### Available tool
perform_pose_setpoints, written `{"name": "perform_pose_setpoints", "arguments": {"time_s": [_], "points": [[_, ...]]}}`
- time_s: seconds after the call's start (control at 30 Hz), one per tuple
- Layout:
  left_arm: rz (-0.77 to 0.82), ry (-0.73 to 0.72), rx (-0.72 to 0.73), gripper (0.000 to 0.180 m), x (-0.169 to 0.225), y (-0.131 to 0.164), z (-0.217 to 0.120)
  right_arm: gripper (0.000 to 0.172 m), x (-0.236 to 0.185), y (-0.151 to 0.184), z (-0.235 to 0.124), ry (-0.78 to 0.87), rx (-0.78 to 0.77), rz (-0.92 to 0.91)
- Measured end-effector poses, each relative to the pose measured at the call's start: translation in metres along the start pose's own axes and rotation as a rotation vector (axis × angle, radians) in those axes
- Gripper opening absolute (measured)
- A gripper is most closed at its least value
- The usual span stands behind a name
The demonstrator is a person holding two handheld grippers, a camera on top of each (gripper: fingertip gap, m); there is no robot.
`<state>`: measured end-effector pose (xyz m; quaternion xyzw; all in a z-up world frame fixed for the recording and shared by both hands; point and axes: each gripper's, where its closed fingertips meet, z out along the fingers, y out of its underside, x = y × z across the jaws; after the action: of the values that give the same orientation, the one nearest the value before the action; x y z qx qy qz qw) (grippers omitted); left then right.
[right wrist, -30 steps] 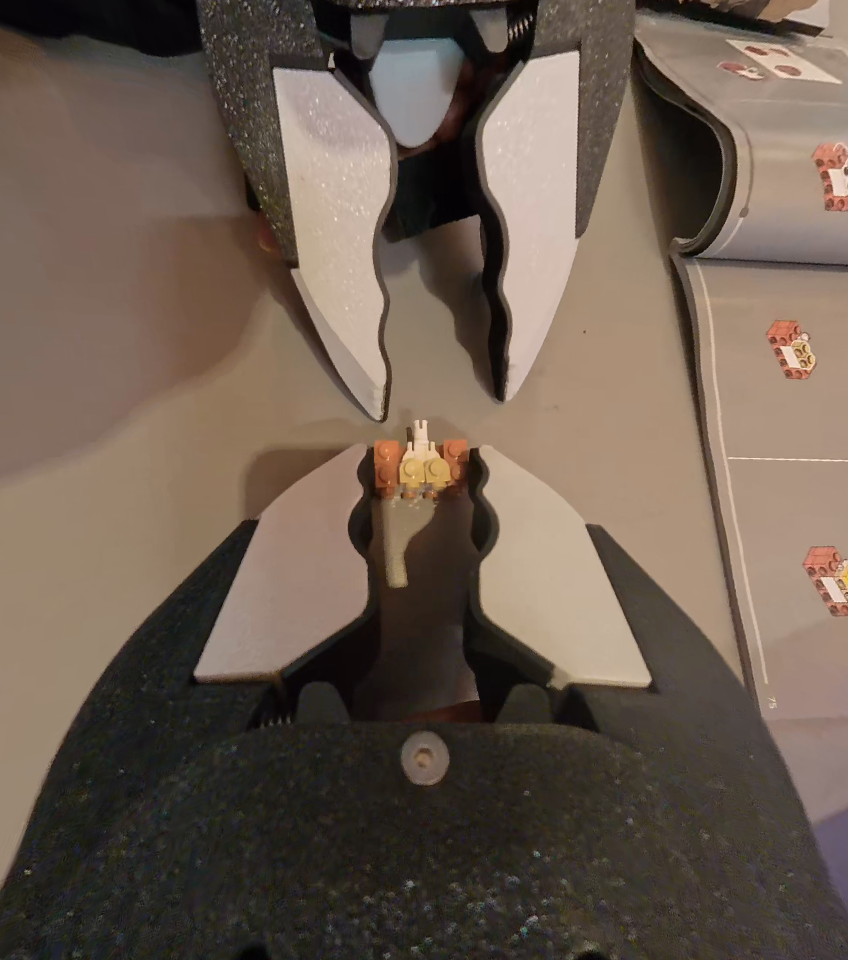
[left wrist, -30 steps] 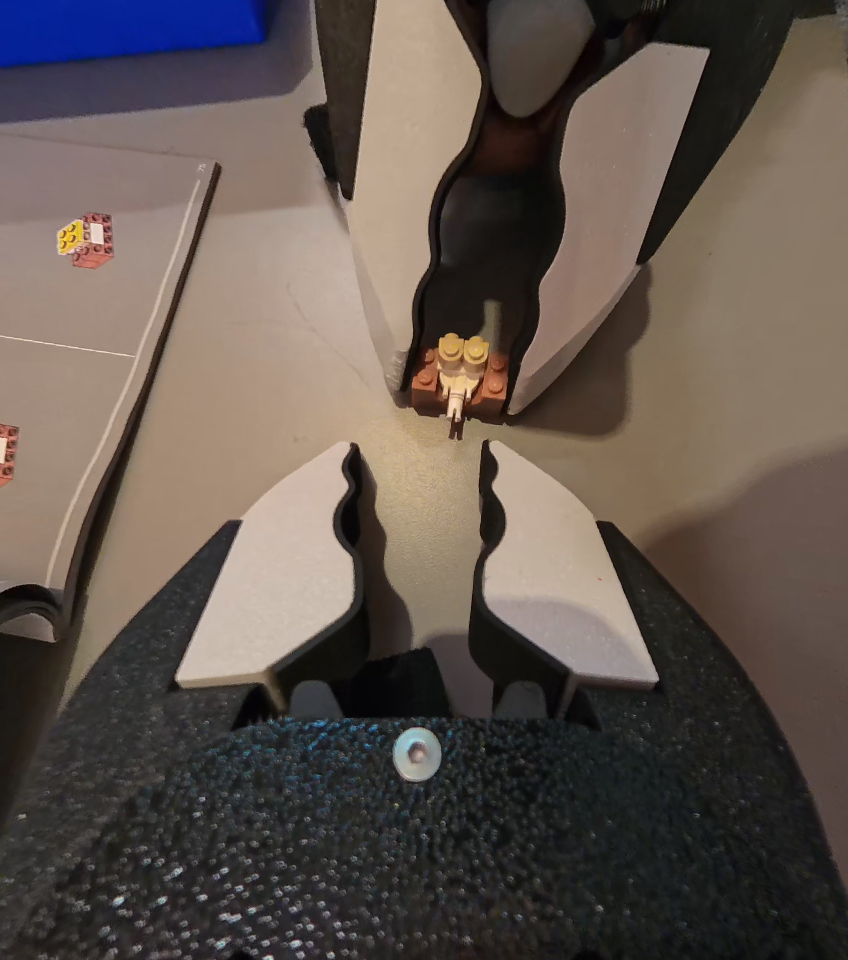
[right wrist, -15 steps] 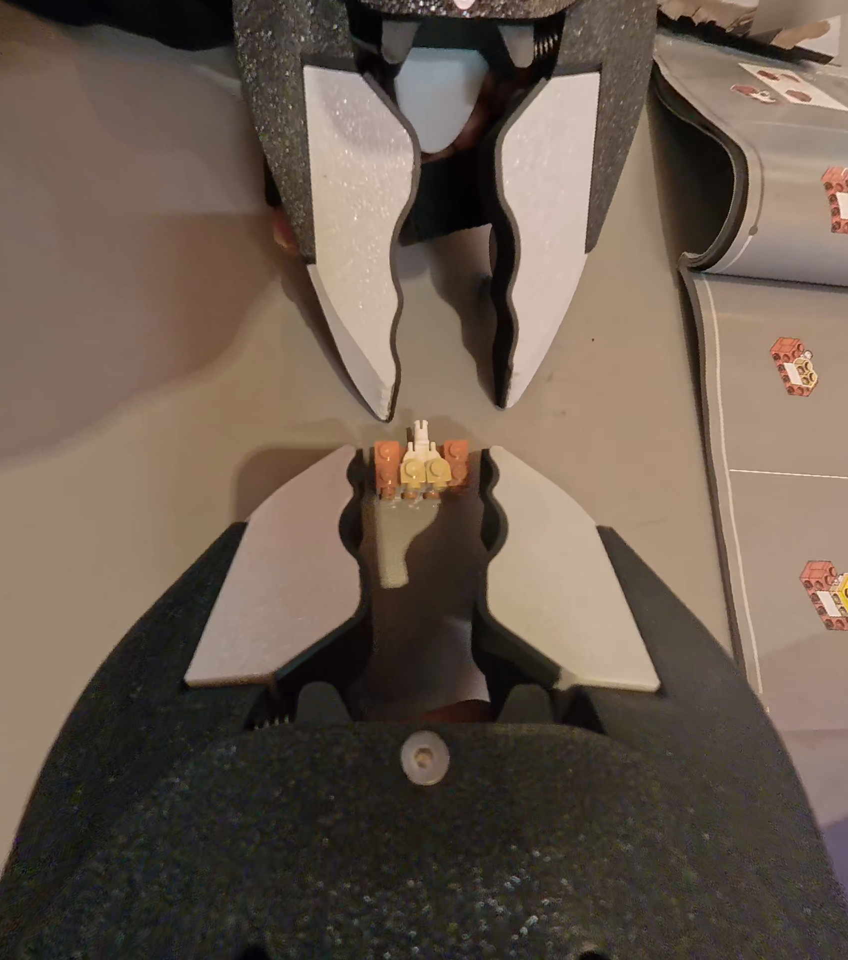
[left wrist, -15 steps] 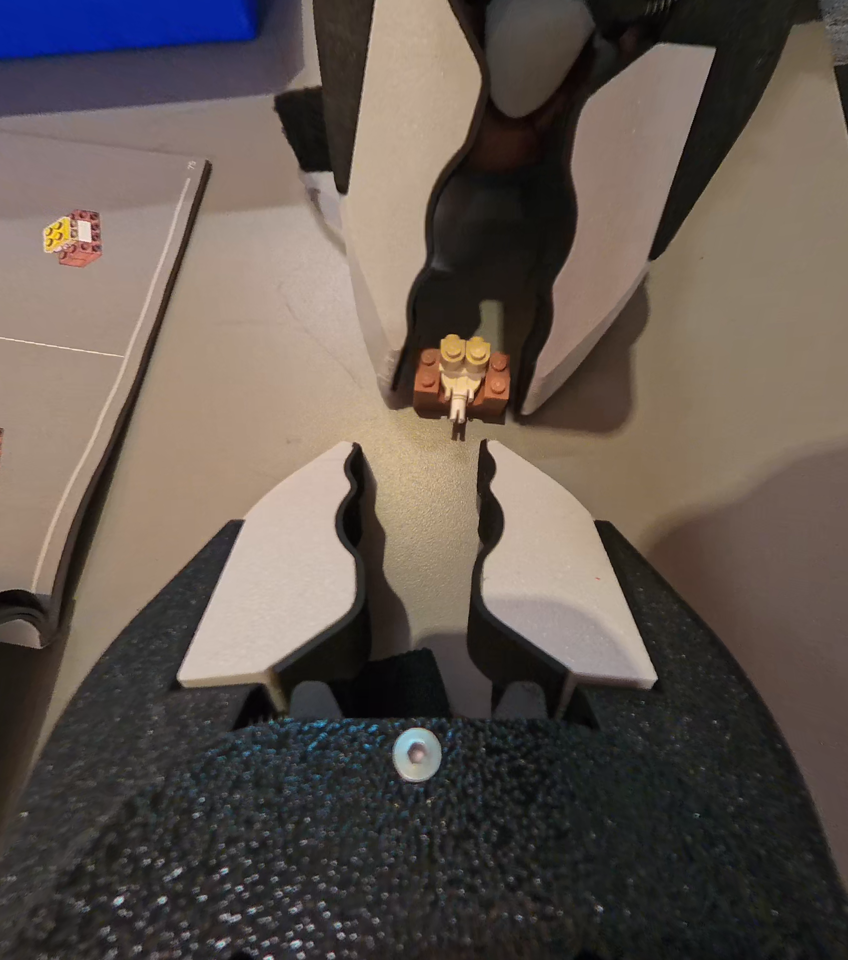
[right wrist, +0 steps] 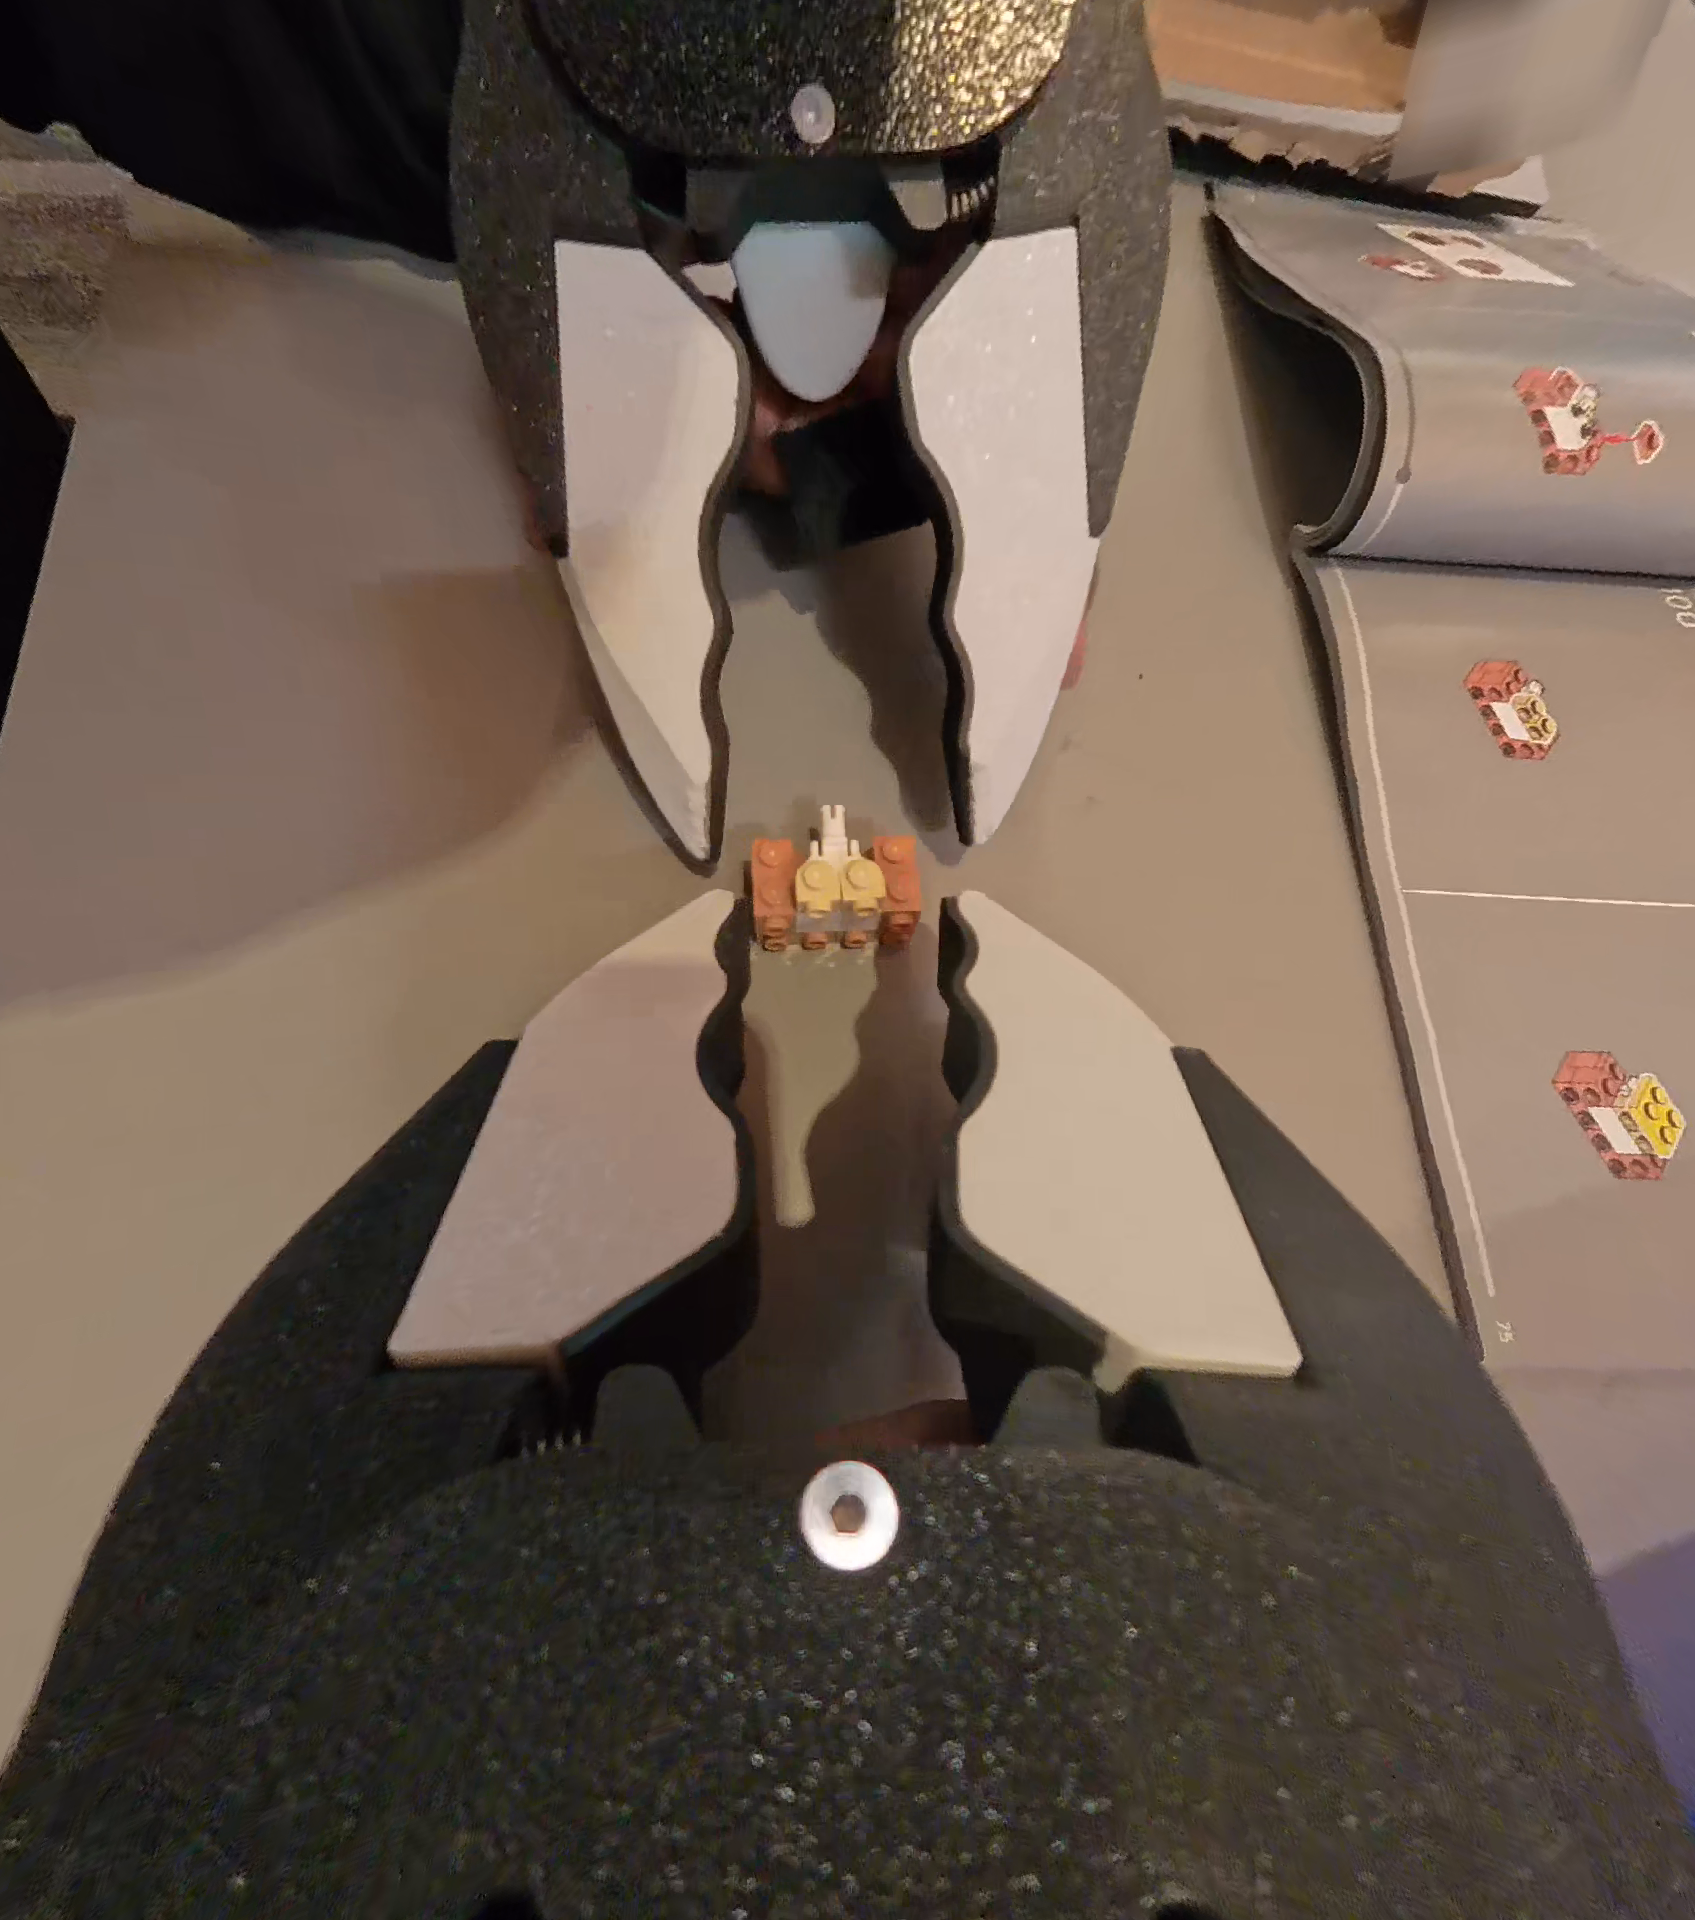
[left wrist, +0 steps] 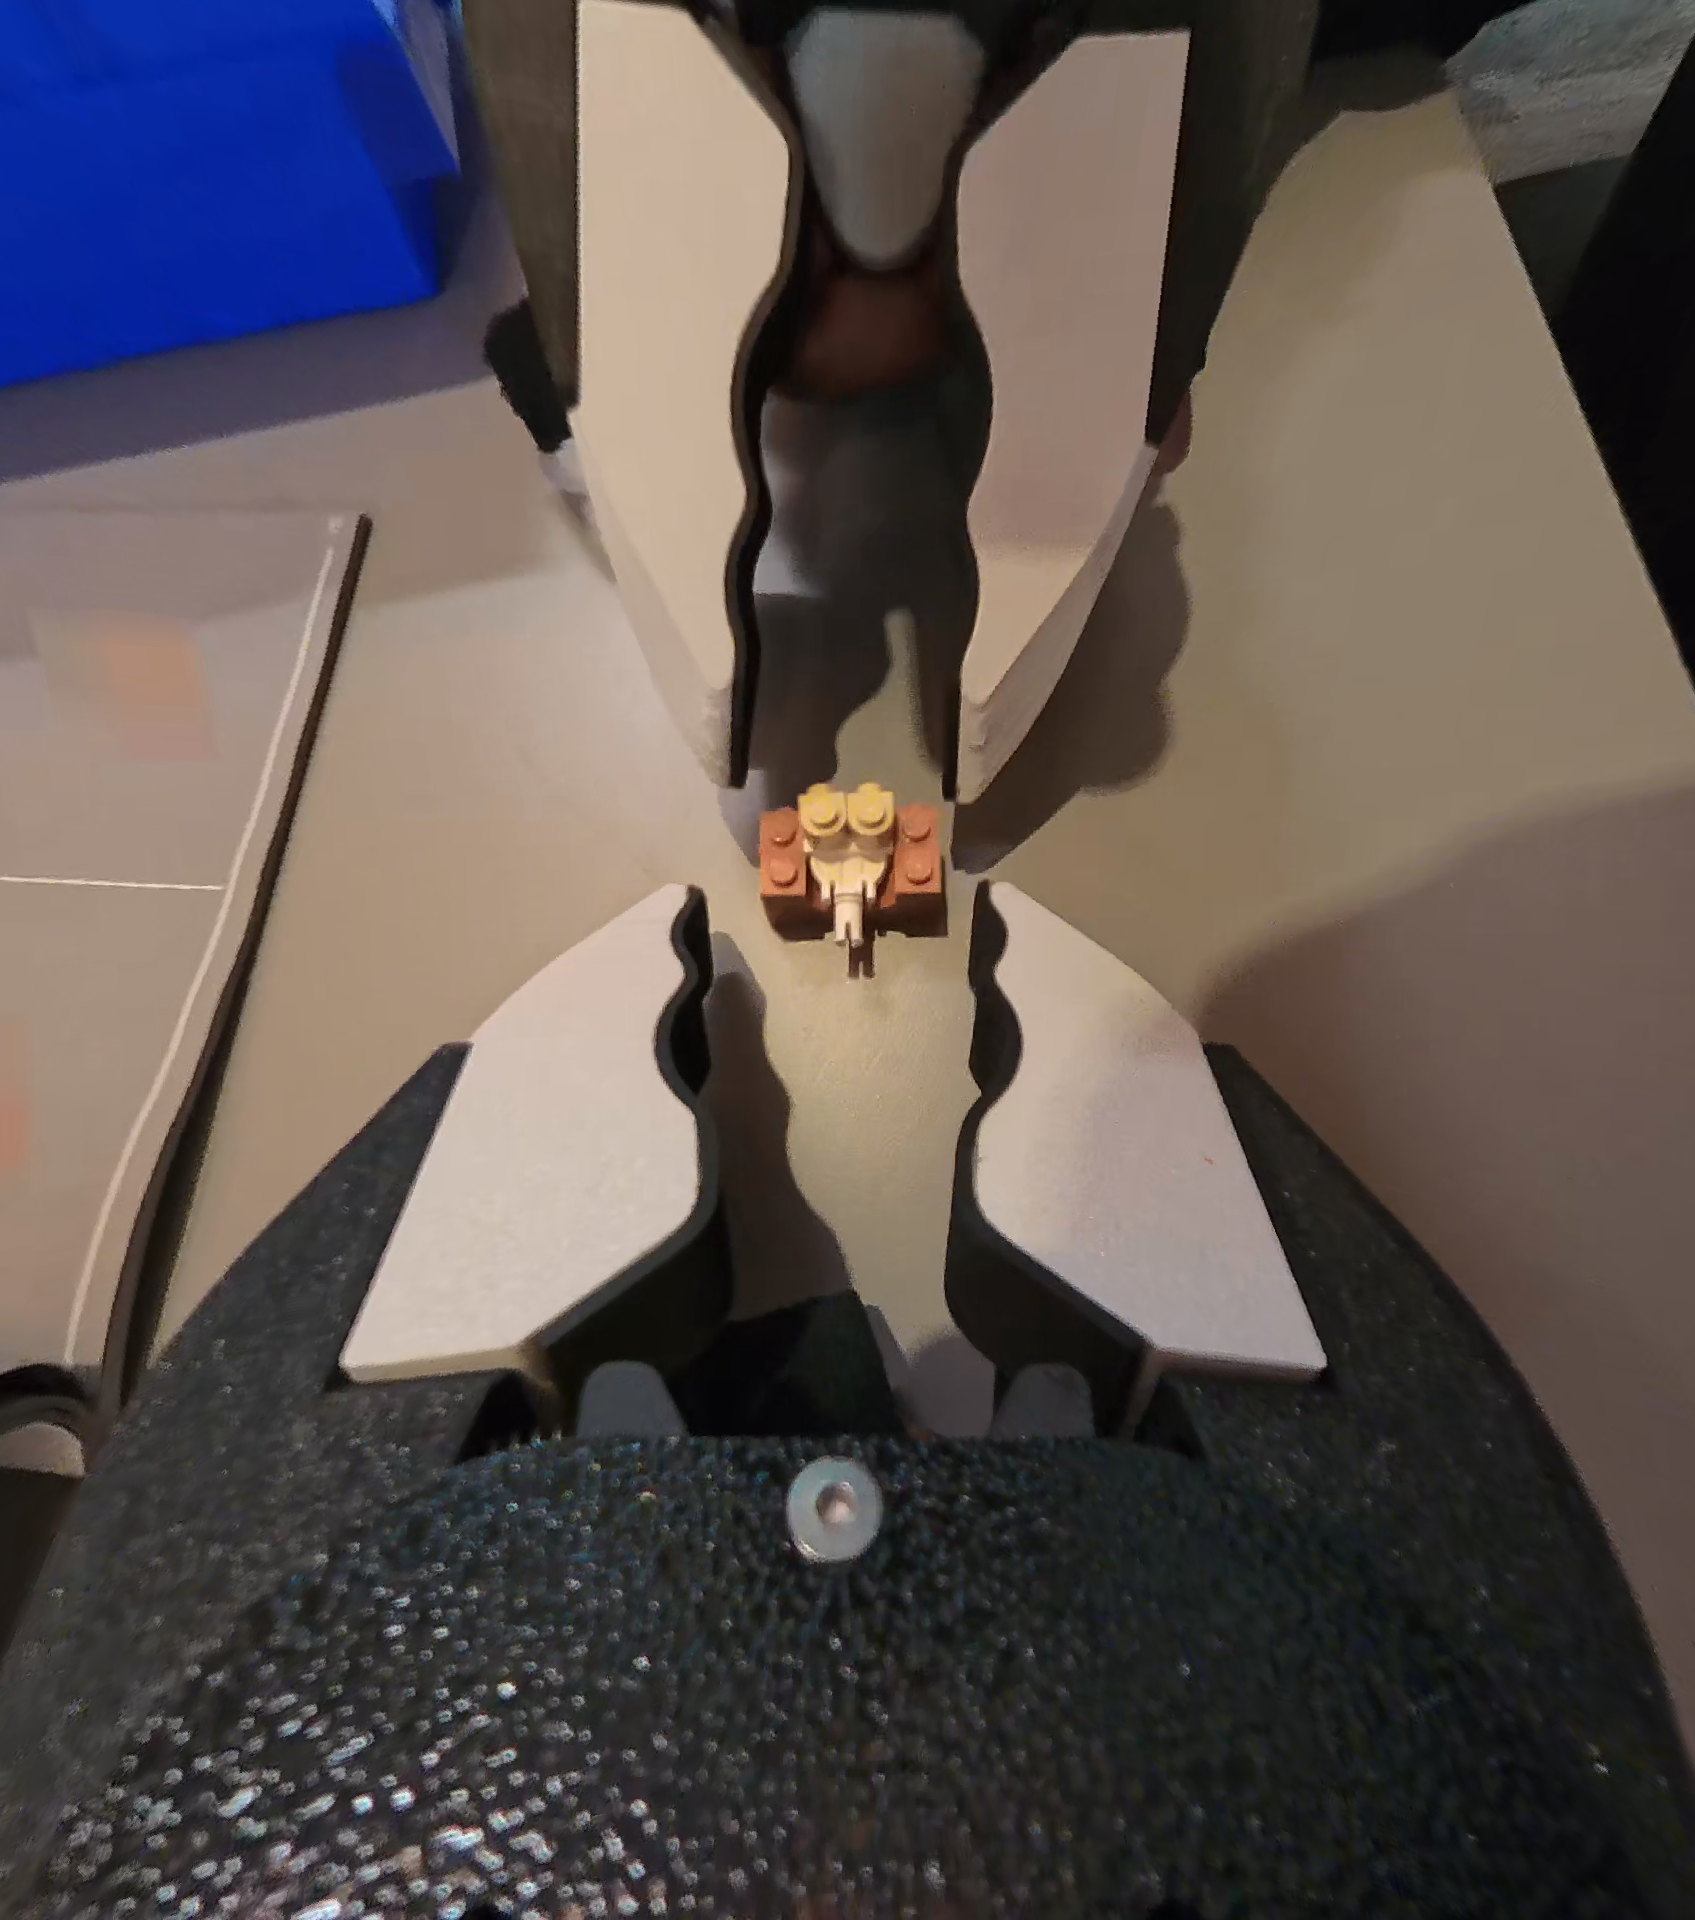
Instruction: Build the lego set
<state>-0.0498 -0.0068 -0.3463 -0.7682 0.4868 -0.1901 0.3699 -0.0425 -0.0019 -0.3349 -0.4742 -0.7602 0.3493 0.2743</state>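
A small brick assembly [left wrist: 853, 878], brown with two tan round pieces and a white clip, stands on the grey table [left wrist: 1394, 1039]. It lies between the tips of both grippers, which face each other. My left gripper [left wrist: 841, 904] is open, and its tips flank the near end of the assembly without touching it. My right gripper [left wrist: 845, 784] is open just behind it. In the right wrist view the assembly [right wrist: 835, 894] sits at the tips of my right gripper [right wrist: 838, 909] with a gap on the right side. The left gripper [right wrist: 835, 842] is open beyond it.
An open instruction booklet [left wrist: 95, 831] with brick pictures lies left of the grippers; it is on the right in the right wrist view [right wrist: 1601, 935]. A blue box [left wrist: 147, 156] stands at the far left. The table edge [left wrist: 1549, 364] runs along the right. Only a small space, under 4 cm, lies between the two pairs of fingers.
My right gripper was shut on the brick assembly, then opened and drew back, leaving it on the table. My left gripper moved in closer and opened a little wider.
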Motion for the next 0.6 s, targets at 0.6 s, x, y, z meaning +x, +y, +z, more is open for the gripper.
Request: {"name": "perform_pose_setpoints", "arguments": {"time_s": [0.6], "points": [[-0.044,-0.105,0.132,0.045,-0.024,-0.013,-0.014,0.039,0.009,-0.014,-0.051,0.134,0.14,-0.037]]}}
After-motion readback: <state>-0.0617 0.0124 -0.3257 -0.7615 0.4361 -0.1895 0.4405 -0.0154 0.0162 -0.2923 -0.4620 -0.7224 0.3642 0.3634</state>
